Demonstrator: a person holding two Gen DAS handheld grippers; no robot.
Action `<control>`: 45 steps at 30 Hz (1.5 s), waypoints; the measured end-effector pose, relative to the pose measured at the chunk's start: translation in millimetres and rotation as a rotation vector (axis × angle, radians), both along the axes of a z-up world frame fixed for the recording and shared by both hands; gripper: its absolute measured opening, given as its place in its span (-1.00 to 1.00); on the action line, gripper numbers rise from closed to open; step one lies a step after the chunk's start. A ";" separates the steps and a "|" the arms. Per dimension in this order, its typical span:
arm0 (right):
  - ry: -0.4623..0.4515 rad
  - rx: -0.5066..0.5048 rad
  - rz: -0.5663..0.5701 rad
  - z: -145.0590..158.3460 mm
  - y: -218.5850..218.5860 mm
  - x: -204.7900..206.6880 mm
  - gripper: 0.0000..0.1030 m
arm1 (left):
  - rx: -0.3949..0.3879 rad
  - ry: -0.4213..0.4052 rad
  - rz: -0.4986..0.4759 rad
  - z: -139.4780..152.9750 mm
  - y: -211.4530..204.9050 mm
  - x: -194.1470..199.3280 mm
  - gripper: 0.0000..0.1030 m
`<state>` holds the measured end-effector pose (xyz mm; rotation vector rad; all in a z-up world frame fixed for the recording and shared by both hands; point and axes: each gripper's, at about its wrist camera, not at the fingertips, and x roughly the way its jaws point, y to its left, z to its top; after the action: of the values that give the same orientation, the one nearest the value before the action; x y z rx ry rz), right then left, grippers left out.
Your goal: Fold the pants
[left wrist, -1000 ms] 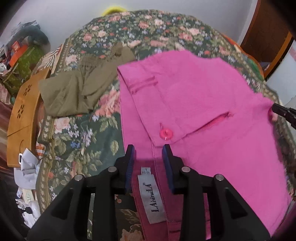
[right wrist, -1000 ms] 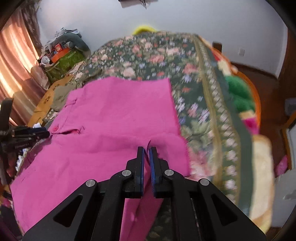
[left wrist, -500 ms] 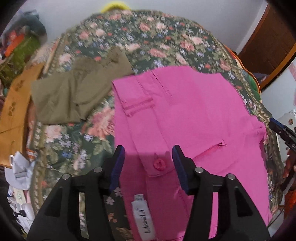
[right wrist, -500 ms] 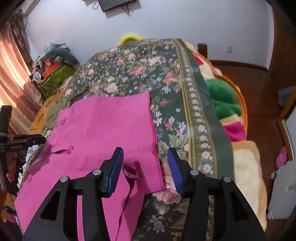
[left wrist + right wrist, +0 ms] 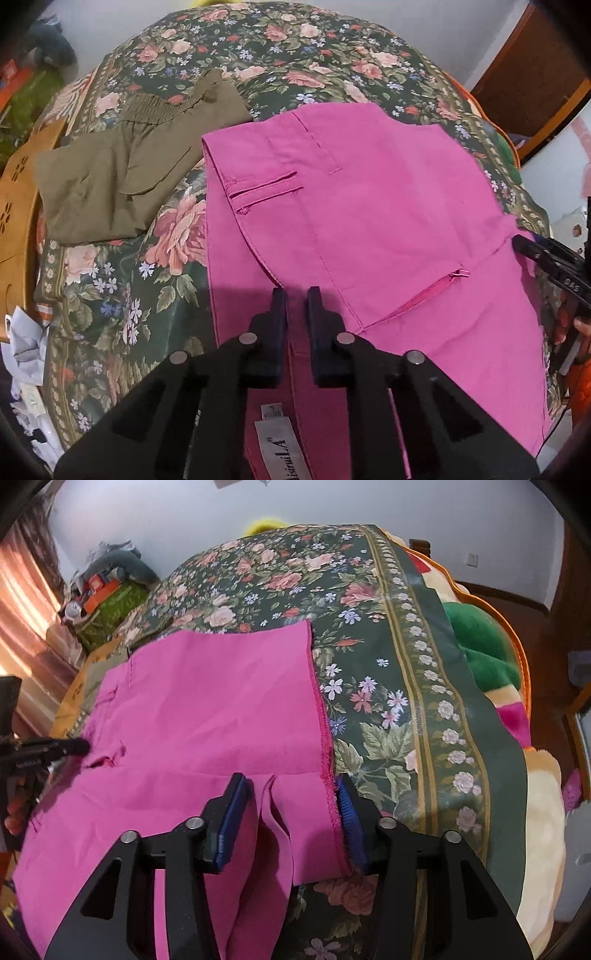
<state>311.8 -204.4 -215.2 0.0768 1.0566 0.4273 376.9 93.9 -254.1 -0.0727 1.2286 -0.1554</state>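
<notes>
Half a second ago both claws stood spread; now the left gripper (image 5: 296,295) has drawn its fingers close together at the waistband of the bright pink cotton pants (image 5: 369,221), with a narrow strip of fabric showing between them, though I cannot tell whether it truly pinches the cloth. The right gripper (image 5: 291,786) remains released, its blue-padded fingers wide apart over the hem end of the same pants (image 5: 207,709), one finger on the pink cloth and the other just past the frayed hem edge.

Just below the left claw lies a white sewn-in brand label (image 5: 280,450). Ahead of it the pants spread flat, a zip fly to its right and a welt pocket beyond. Further ahead and to the left rests a folded olive-green garment (image 5: 122,173), apart from the pink cloth. Everything lies on a dark green floral bedspread (image 5: 388,709), which stretches right of the right claw toward a green plush blanket (image 5: 480,650).
</notes>
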 end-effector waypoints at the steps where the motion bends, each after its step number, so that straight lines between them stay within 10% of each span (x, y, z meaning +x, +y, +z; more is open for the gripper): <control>1: -0.001 -0.011 0.007 -2.5 1.1 0.1 -0.43 | 0.009 -0.005 -0.011 0.2 -0.9 -0.6 -0.79; 5: 0.016 -0.010 0.042 -9.3 6.9 -2.1 -0.79 | 0.070 -0.043 -0.028 5.2 -4.0 0.9 -0.82; 16: -0.052 -0.080 0.013 -9.1 13.3 -9.1 -0.84 | 0.201 -0.082 -0.012 -1.5 -7.1 -5.5 -0.82; 26: -0.002 -0.042 0.024 -10.8 9.5 -4.3 -0.82 | 0.083 -0.037 0.002 0.1 11.3 -4.1 -0.81; 32: -0.044 -0.087 0.010 5.0 1.4 -7.5 -0.66 | 0.023 -0.037 0.068 19.2 25.4 -12.2 -0.70; 45: -0.207 -0.004 -0.076 75.4 -12.1 11.2 0.22 | 0.135 -0.285 0.131 83.6 40.9 0.3 0.41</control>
<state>323.0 -216.4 -139.8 0.0672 0.8476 0.3564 377.2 134.8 -170.6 -0.0125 0.9435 0.0311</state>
